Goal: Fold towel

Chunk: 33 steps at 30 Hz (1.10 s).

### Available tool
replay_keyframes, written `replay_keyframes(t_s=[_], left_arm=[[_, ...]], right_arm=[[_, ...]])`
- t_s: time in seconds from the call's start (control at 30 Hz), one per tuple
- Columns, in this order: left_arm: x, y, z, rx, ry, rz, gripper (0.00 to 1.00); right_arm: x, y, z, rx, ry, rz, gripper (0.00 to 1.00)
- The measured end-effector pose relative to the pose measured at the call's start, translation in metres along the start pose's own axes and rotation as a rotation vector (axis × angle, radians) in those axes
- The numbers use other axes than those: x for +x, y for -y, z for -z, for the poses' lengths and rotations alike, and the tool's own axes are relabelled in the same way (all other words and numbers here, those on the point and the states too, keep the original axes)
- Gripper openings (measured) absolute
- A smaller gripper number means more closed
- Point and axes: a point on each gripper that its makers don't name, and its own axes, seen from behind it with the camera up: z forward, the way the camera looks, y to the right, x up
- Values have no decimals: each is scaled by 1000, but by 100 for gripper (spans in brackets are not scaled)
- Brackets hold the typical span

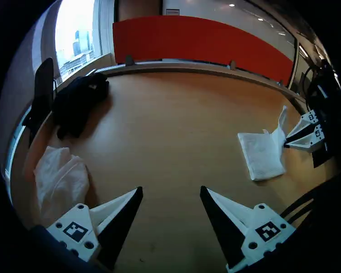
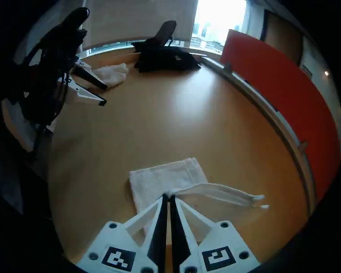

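Trainee: Where does the towel (image 2: 163, 179) sit?

Lead: Flat on the table (image 2: 170, 118), just ahead of the right gripper (image 2: 169, 198). It lies as a small rectangle, so I judge it is already doubled at least once. One side flap stands up off the rest.

Trainee: Why is it up?

Lead: The right gripper has its fingers pressed together on that edge with cloth between them, and the flap runs off to one side of the tips. I judge it is raised to be carried across for the next fold, since lifting keeps the lower layer from dragging.

Trainee: And the left gripper (image 1: 170, 190)?

Lead: Spread wide, holding nothing, above bare wood well apart from the towel. It is probably kept free to pin the cloth or take a second corner.

Trainee: Does the pinch take one layer or two?

Lead: The fingers hide the spot. It looks like one, but I cannot be sure.

Trainee: And the other things?

Lead: A loose white cloth (image 1: 59, 175) and a black bag (image 1: 79, 102) lie at the table's window end, likely set aside to give the fold room. A red screen (image 1: 202, 41) runs behind the far edge.
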Motion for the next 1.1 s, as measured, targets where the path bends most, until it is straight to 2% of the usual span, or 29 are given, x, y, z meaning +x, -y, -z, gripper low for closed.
replay_keyframes(t_s=[0.27,1.1], left_arm=[[-2,7,1,10,2,9,94],[-5,12,2,19,5,17,94]], right_arm=[[0,7,-4,19,6,1,4],[-5,14,-14,42,21,-3,4]])
